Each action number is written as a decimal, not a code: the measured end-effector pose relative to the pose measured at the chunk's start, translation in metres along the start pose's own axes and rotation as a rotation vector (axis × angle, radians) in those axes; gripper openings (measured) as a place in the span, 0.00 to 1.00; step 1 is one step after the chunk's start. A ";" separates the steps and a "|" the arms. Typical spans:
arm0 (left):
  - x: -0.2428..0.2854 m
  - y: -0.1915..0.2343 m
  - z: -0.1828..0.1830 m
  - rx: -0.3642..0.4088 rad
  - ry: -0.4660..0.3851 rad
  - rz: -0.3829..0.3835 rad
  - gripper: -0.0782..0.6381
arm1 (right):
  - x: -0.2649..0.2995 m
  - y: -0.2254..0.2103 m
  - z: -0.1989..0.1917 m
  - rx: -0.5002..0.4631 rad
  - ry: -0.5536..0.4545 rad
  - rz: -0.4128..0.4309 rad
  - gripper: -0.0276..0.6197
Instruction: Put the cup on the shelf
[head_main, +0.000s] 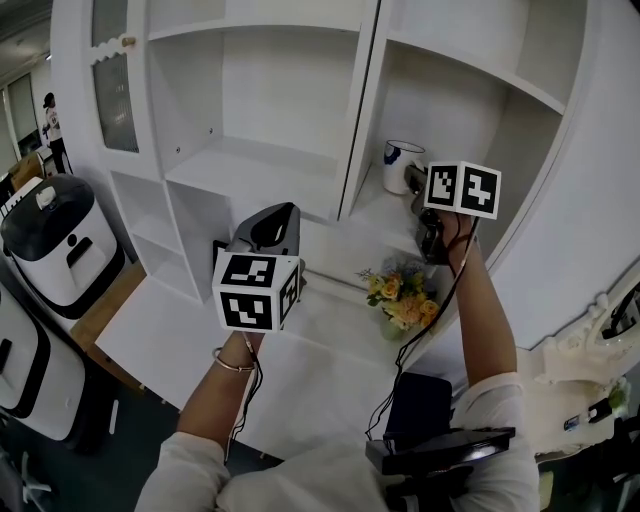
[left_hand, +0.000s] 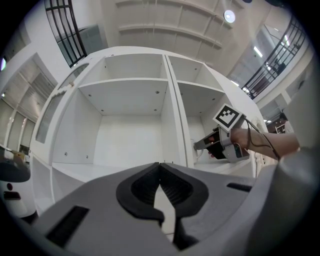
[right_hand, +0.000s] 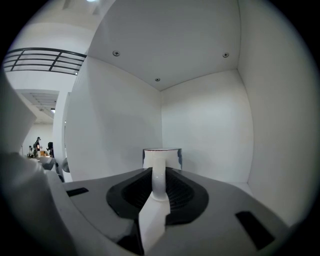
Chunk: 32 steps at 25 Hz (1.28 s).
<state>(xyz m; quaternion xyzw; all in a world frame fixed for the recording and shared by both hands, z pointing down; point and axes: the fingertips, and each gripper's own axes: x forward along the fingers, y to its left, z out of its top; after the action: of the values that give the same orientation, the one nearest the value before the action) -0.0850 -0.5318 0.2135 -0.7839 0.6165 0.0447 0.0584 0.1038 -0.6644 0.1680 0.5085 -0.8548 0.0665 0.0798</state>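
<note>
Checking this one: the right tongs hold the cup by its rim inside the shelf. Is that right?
Not by the rim. The right gripper view shows the right tongs closed on the handle of the cup, inside the shelf.

The shelf bay seems open around cup; flowers below.

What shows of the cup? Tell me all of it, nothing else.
The cup is a white, glossy, ceramic-looking mug with dark blue marking on its sides and a thin dark line round the rim. It is upright inside the right-hand compartment of the white shelf unit, low over its board; whether it rests there cannot be told. Its looped handle faces outward, and the right hand-held gripper is closed on it.
</note>
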 end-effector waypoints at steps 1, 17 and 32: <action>-0.001 0.000 -0.001 -0.003 0.001 0.001 0.12 | 0.000 0.000 -0.001 -0.001 0.009 -0.003 0.18; -0.021 -0.004 -0.010 -0.035 0.015 -0.003 0.12 | -0.017 -0.001 -0.003 -0.007 0.004 -0.041 0.20; -0.049 -0.022 -0.007 -0.036 0.022 -0.057 0.12 | -0.061 0.011 -0.002 0.010 -0.065 -0.090 0.20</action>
<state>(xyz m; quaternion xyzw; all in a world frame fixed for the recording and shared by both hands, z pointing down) -0.0754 -0.4812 0.2286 -0.8025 0.5937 0.0457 0.0387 0.1229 -0.6061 0.1572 0.5489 -0.8327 0.0504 0.0525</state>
